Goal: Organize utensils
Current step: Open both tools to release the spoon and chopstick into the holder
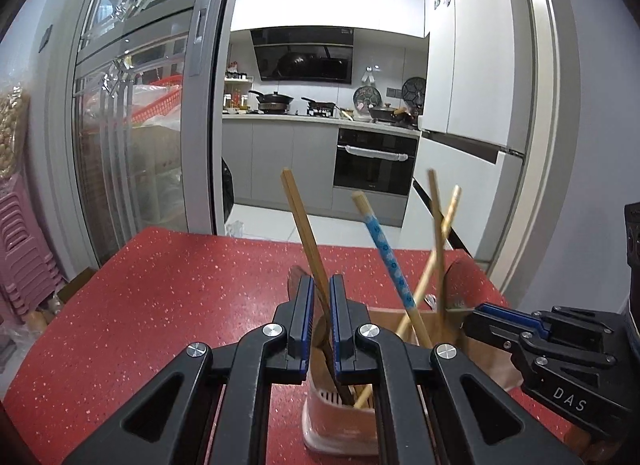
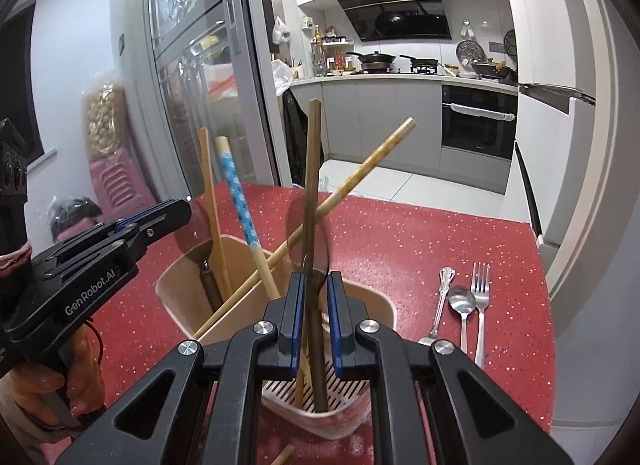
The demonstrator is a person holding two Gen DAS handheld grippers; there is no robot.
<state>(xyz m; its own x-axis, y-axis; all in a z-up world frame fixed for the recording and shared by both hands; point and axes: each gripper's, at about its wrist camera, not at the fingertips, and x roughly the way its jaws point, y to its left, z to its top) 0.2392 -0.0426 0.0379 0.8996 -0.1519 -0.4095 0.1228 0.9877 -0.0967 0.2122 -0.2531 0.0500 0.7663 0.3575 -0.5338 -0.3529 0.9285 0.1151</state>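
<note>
A pink utensil holder [image 2: 352, 413] stands on the red speckled table [image 2: 420, 249], with several chopsticks and wooden spoons upright in it. My right gripper [image 2: 313, 285] is over the holder, its jaws slightly apart around a dark wooden spoon [image 2: 312, 185] whose handle rises between them. My left gripper [image 1: 321, 289] hovers over the same holder [image 1: 332, 425], jaws narrowly apart around a tan chopstick [image 1: 300, 225]. A blue-patterned chopstick [image 2: 238, 193] leans in the holder. A fork [image 2: 480, 293] and two spoons [image 2: 460, 301] lie on the table to the right.
The table's far edge meets a kitchen doorway with a glass sliding door [image 1: 132, 105] on the left and a white fridge [image 1: 480, 65] on the right. Each gripper shows in the other's view, the left gripper [image 2: 160, 217] and the right gripper [image 1: 492, 313].
</note>
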